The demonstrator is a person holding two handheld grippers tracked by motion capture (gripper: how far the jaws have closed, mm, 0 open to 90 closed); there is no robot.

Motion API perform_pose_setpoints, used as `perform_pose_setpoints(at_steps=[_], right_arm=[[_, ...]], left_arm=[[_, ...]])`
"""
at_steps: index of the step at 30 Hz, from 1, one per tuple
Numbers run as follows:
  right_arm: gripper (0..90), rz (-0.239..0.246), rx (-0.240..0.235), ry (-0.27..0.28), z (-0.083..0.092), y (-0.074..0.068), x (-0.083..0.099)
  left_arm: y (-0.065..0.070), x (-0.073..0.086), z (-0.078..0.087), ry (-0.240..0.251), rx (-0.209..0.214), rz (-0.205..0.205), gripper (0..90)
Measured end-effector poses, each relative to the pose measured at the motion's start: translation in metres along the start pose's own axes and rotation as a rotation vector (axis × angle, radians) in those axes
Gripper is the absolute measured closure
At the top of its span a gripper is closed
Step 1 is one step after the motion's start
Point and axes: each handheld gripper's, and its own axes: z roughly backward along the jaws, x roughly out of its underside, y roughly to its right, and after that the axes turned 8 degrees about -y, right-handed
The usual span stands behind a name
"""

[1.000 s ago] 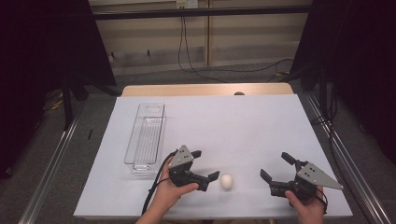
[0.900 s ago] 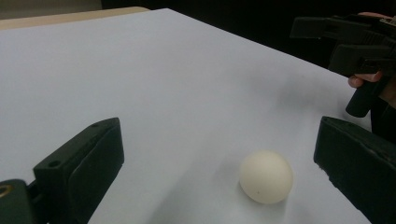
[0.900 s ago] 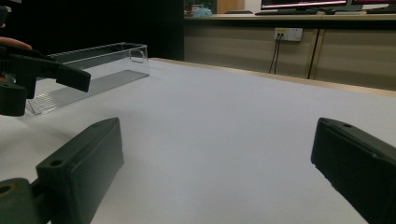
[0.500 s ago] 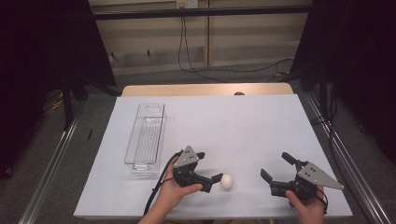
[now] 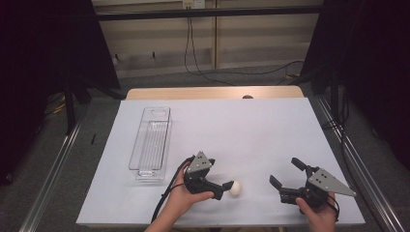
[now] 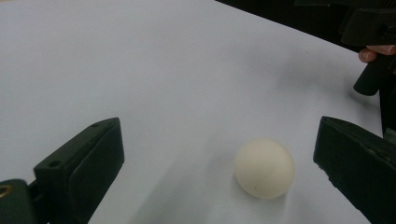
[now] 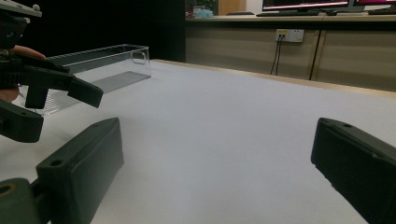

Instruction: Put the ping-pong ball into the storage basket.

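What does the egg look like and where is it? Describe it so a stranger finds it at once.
Start at the white table and go to its near edge, away from the clear plastic tray on the left. Between the open jaws of the left tool lies the egg, resting on the tabletop. It is the only small, round, cream-coloured thing there; everything near it is black or grey.

**White ball lies at the left claw's tips**

On the white bench (image 5: 251, 130), the left claw (image 5: 227, 189) points at a small white ball (image 5: 235, 189) lying just beside its tips. The right claw (image 5: 285, 174) rests well apart, jaws spread. A clear plastic bin (image 5: 151, 142) stands farther back on the left
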Motion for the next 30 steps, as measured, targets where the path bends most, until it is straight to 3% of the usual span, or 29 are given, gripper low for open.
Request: perform_pose_setpoints(at_steps=[7, 11, 30], right_arm=[[2.1, -0.005, 0.003, 0.003, 0.001, 0.0, 0.0], [2.1, -0.011, 0.006, 0.008, 0.001, 0.0, 0.0], [2.1, -0.01, 0.004, 0.007, 0.001, 0.001, 0.0]], left_arm=[[0.002, -0.001, -0.004, -0.034, -0.01, -0.001, 2.3], [0.003, -0.001, -0.007, -0.032, -0.008, 0.021, 2.6], [0.011, -0.008, -0.017, -0.086, 0.029, -0.026, 4.4]])
